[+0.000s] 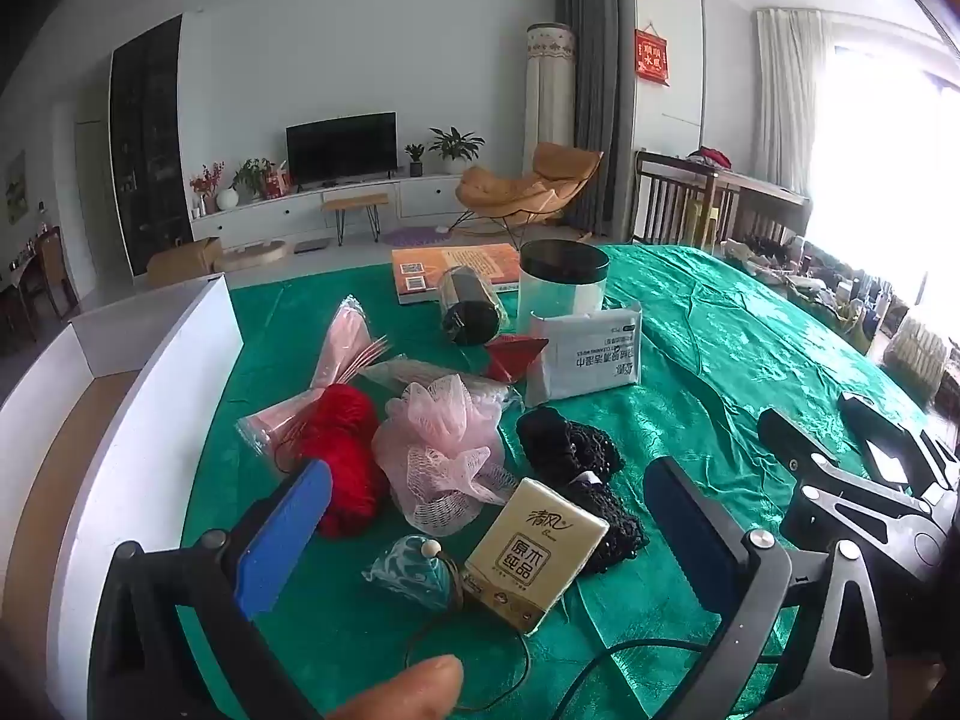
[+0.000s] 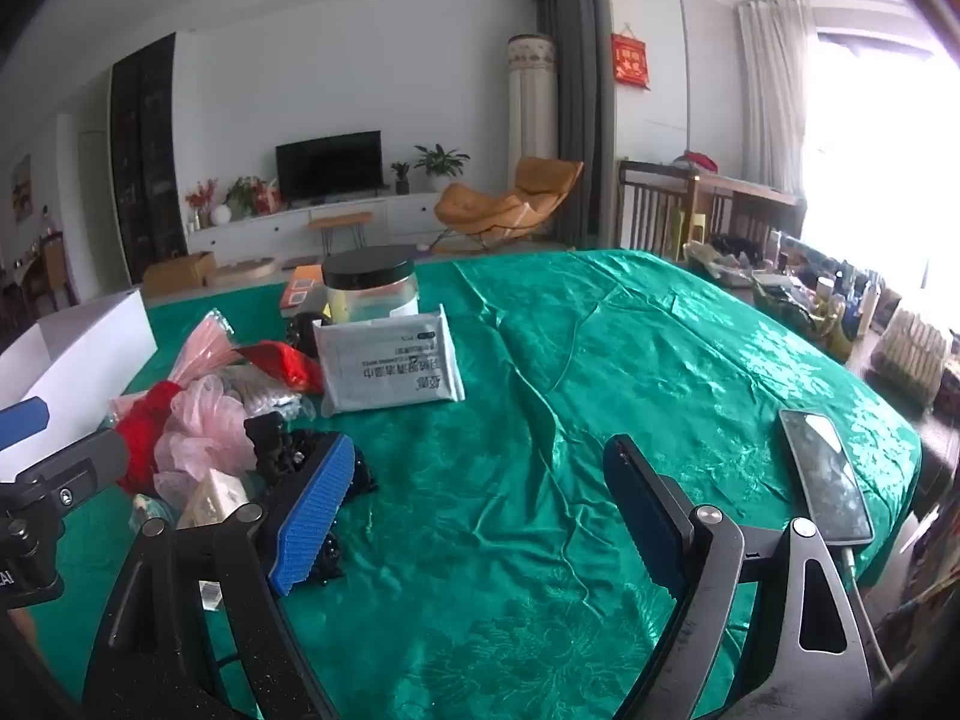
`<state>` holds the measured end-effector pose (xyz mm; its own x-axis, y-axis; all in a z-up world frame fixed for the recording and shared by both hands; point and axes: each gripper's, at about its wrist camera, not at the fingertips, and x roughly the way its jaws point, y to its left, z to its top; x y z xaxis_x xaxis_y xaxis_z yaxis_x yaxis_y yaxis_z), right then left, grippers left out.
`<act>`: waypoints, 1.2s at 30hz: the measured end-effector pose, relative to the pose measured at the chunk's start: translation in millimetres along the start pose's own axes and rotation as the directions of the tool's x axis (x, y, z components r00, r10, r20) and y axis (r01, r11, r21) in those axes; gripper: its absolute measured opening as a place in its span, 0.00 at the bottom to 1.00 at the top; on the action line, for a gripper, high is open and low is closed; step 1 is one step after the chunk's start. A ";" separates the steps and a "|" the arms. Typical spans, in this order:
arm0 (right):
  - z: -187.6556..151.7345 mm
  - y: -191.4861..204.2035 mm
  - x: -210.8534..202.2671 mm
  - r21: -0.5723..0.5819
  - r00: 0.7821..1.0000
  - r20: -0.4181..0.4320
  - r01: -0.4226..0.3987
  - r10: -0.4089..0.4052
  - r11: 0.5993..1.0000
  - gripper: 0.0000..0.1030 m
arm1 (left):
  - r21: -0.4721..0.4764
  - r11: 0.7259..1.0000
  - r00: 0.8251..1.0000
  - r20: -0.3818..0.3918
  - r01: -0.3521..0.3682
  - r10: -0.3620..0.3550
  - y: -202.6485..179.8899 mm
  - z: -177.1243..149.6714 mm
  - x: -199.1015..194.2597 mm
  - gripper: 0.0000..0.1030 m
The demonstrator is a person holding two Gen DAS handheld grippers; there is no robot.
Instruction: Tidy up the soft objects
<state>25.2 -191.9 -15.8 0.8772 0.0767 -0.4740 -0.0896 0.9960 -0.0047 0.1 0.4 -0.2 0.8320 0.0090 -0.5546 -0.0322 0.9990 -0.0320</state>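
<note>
On the green cloth lies a pile: a pink mesh bath pouf (image 1: 441, 450), red yarn (image 1: 342, 450), a black knitted piece (image 1: 576, 468), a tan tissue pack (image 1: 531, 552), a teal pouch (image 1: 408, 570) and a white wipes pack (image 1: 585, 354). My left gripper (image 1: 486, 531) is open, its blue pads either side of the tissue pack, holding nothing. My right gripper (image 2: 474, 510) is open and empty over bare cloth, right of the pile. The pouf (image 2: 204, 432), the black piece (image 2: 288, 456) and the wipes pack (image 2: 390, 366) show in the right wrist view.
A white open box (image 1: 120, 408) stands at the table's left edge. A clear jar with black lid (image 1: 561, 282), a dark cylinder (image 1: 468, 306), pink packets (image 1: 342, 348) and an orange book (image 1: 456, 267) sit behind the pile. A phone (image 2: 825, 474) lies near the right edge.
</note>
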 end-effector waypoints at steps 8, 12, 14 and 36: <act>-0.2 -0.2 -0.3 -0.001 1.000 0.003 -0.001 0.001 1.000 0.85 | -0.008 1.000 1.000 -0.008 -0.010 0.010 5.8 -2.7 4.8 1.00; -0.3 -0.6 -0.2 0.001 1.000 0.004 -0.001 0.001 1.000 0.85 | 0.003 1.000 1.000 -0.003 -0.019 0.019 2.8 -4.4 -1.3 1.00; -0.3 -0.6 -0.2 0.001 1.000 0.004 0.000 0.000 1.000 0.85 | 0.004 1.000 1.000 -0.008 -0.020 0.020 2.1 -4.6 -0.1 1.00; -0.1 -0.8 0.2 0.004 1.000 0.004 -0.001 0.001 1.000 0.85 | 0.018 0.999 0.999 -0.030 -0.027 0.027 0.3 -9.9 5.4 1.00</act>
<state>25.3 -192.7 -16.0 0.8789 0.0783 -0.4705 -0.0890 0.9960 -0.0006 -0.8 0.3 -11.5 0.8139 0.0351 -0.5799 -0.0446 0.9990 -0.0022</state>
